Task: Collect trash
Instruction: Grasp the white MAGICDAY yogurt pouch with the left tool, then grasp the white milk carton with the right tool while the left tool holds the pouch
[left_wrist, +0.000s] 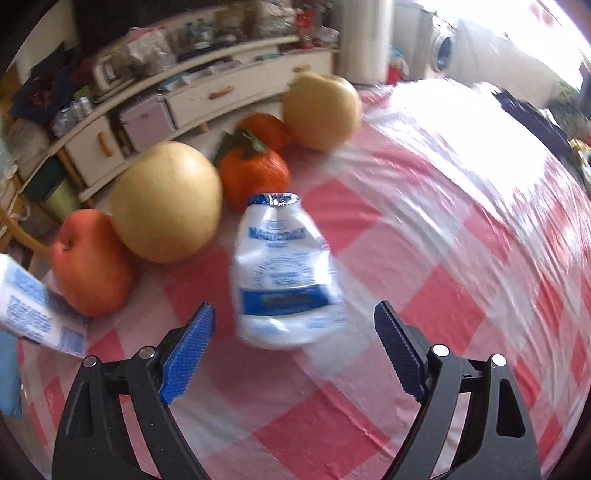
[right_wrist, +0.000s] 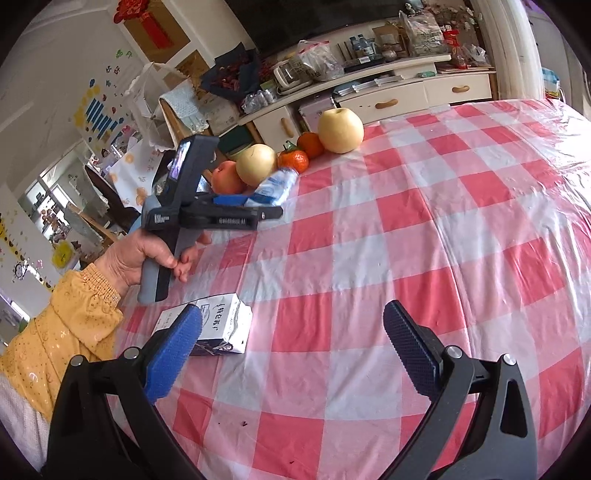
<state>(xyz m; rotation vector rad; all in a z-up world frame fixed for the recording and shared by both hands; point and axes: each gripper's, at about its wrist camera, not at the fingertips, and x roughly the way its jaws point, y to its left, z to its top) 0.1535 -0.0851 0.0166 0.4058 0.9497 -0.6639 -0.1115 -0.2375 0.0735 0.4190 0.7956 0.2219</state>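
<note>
My left gripper (left_wrist: 294, 317), jaws apart, lines up on the crushed bottle (left_wrist: 284, 273) at 12 o'clock. Right gripper (right_wrist: 291, 325) waits apart, empty; carton (right_wrist: 218, 328) at its 10.

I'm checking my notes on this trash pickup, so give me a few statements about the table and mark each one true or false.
1. The left tongs are open around a crushed white and blue bottle. True.
2. The right tongs grip the milk carton. False: they are open and hold nothing.
3. Two tangerines lie among the fruit. True.
4. The tablecloth is plain green. False: red and white checks.
</note>
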